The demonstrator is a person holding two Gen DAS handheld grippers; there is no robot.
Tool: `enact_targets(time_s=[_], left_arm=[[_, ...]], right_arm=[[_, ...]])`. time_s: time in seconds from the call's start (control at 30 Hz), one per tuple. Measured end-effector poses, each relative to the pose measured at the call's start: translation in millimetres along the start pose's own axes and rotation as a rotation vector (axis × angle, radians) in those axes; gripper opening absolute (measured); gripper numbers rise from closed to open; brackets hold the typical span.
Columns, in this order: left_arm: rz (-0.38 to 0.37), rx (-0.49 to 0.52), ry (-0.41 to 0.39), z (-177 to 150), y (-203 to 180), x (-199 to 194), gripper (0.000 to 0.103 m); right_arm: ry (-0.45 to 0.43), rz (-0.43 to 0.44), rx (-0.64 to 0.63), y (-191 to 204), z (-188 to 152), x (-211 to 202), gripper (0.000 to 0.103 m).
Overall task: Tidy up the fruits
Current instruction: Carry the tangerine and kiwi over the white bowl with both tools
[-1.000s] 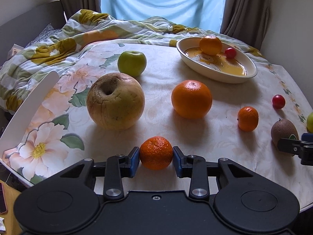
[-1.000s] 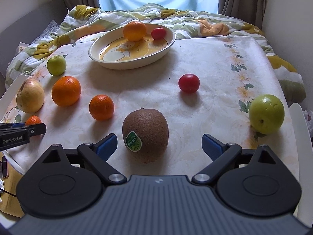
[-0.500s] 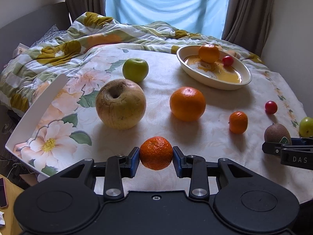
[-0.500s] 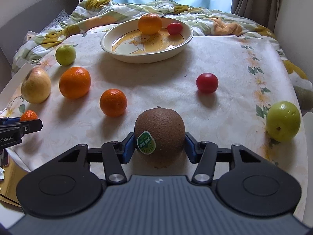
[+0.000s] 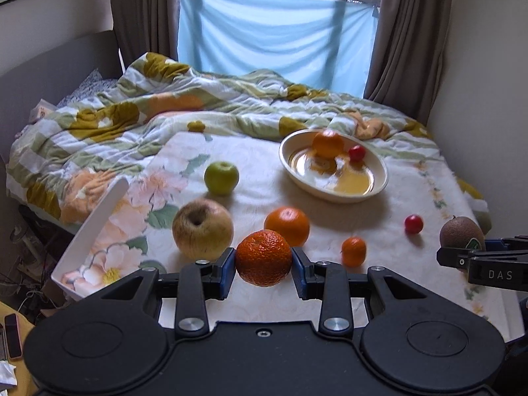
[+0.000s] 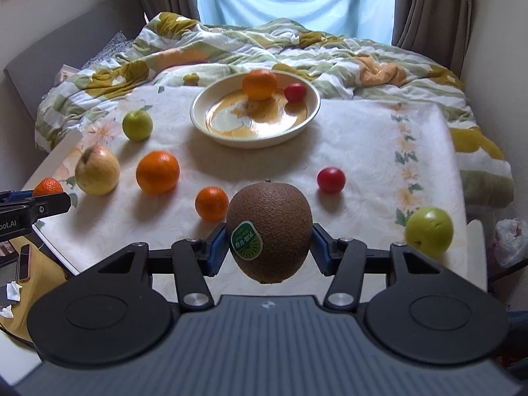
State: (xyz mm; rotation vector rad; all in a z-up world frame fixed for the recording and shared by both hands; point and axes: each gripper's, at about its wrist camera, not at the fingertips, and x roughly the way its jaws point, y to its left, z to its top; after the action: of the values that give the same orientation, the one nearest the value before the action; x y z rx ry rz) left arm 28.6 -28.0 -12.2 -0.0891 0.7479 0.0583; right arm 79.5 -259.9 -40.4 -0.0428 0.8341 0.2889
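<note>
Grippers, two. Left gripper (image 5: 264, 262): jaws closed onto a mandarin (image 5: 263, 257), held clear of the table (image 5: 379, 300). Right gripper (image 6: 270, 246): jaws clamped on a stickered kiwi (image 6: 269, 231), lifted. Bowl (image 6: 310, 117) well ahead of both, holding an orange (image 6: 259, 84) and a tomato (image 6: 295, 92).

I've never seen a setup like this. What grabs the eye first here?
Two fruits pinched in mid-air: the left claw clamps a mandarin, the right claw a stickered kiwi. Behind them, toward the window, a cream dish already holds an orange and a small red fruit, while more fruit lies scattered over the floral cloth.
</note>
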Motion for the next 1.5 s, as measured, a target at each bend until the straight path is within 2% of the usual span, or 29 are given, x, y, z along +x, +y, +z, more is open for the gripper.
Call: enact_targets(time_s=[0.17, 0.33, 0.5, 0.7, 1.07, 1.5], left_arm=[[-0.005, 0.02, -0.049, 24.9, -6.3, -15.7, 0.039], [-0.011, 0.033, -0.068, 55.3, -9.7, -15.1, 0.039], [-0.02, 0.05, -0.102, 87.3, -7.4, -3.6, 0.039], [-0.061, 0.078, -0.122, 124.1, 1.6, 26.7, 0.039], [-0.149, 0.149, -0.028, 176.0, 8.5, 122.7, 0.039], [-0.247, 0.297, 0.123, 190.6, -15.4, 236.8, 0.039]], right_arm=[[-0.02, -0.003, -0.025, -5.6, 19.5, -24.9, 0.068], [-0.059, -0.002, -0.056, -12.0, 43.1, -42.6, 0.068], [-0.09, -0.016, -0.114, -11.1, 69.6, -50.2, 0.068], [-0.126, -0.027, -0.123, -6.4, 98.4, -38.9, 0.068], [-0.097, -0.073, -0.022, -3.9, 151.6, 27.8, 0.068], [-0.001, -0.132, 0.109, -15.3, 184.2, 110.0, 0.068]])
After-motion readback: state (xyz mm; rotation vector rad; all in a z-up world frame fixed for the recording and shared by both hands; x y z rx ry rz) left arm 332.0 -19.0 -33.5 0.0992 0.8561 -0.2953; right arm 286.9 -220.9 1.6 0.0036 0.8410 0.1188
